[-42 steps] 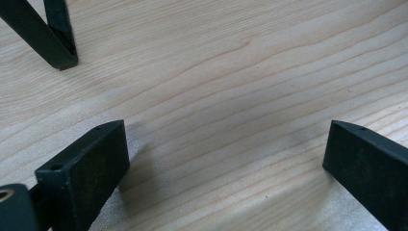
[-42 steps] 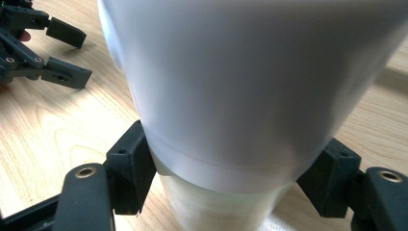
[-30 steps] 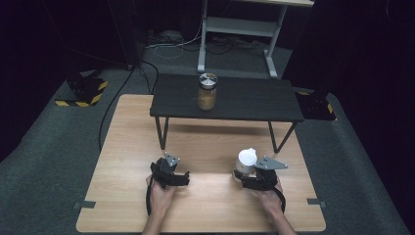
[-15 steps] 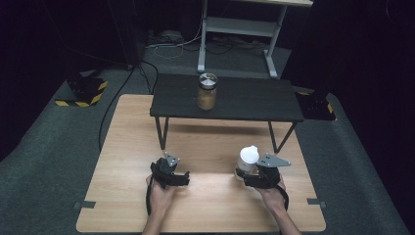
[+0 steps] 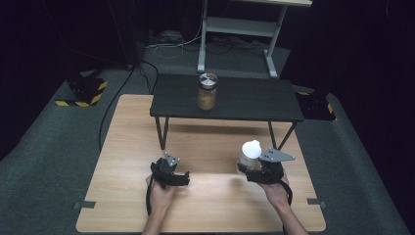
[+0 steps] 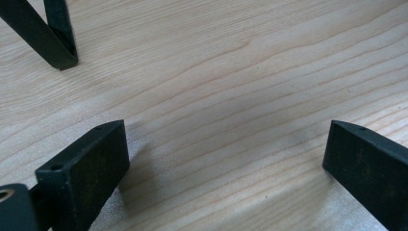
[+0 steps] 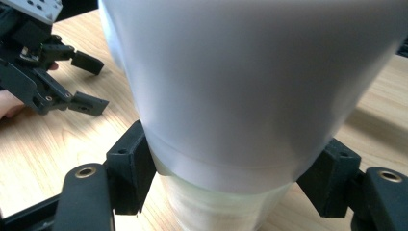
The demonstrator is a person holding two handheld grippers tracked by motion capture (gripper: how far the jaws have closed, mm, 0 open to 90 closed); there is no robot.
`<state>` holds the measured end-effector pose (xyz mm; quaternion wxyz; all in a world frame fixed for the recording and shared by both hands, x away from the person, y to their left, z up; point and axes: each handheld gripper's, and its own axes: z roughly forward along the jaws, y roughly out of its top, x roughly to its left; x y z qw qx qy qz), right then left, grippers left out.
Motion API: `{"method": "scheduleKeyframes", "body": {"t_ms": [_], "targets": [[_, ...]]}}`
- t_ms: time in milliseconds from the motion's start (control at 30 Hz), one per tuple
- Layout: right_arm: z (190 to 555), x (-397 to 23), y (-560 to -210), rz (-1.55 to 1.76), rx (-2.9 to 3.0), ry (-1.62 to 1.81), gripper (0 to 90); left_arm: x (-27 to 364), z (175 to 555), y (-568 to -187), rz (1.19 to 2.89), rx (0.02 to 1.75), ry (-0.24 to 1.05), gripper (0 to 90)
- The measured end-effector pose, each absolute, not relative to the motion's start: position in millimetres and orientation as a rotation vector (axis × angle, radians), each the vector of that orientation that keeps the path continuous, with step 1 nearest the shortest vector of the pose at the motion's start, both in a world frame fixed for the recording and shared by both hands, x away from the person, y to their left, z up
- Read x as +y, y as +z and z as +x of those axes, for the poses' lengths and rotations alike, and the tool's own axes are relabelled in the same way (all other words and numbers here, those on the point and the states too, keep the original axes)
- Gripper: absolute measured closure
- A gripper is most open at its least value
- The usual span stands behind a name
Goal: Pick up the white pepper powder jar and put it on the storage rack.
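A white-capped, translucent bottle (image 5: 250,151) stands upright between the jaws of my right gripper (image 5: 250,170) at the front right of the wooden table (image 5: 215,147). In the right gripper view the pads (image 7: 132,166) press on both sides of the bottle (image 7: 250,86) just under its wide cap, so this gripper is shut on it. My left gripper (image 5: 184,177) rests at the front left. Its jaws stand wide open over bare wood in the left gripper view (image 6: 226,154). A glass jar (image 5: 207,91) with a silver lid and brown contents sits on the low black bench (image 5: 254,103).
The bench spans the far half of the table on thin black legs (image 6: 53,33), one close ahead of my left gripper. My left gripper (image 7: 43,72) lies to the left of the bottle in the right gripper view. Dark floor, cables and a metal stand (image 5: 235,29) lie behind.
My right gripper has risen a little with the white-capped bottle in it. The left gripper and the jar have stayed where they were.
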<state>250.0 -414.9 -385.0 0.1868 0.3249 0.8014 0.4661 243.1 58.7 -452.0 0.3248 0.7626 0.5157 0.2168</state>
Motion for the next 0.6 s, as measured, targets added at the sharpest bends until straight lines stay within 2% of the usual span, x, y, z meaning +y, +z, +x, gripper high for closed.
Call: {"method": "scheduleKeyframes", "body": {"t_ms": [600], "targets": [[257, -421, -354, 0.903, 2.243, 1.366, 30.1, 59, 243, -452, 1.999, 1.352, 0.568, 2.3]]}}
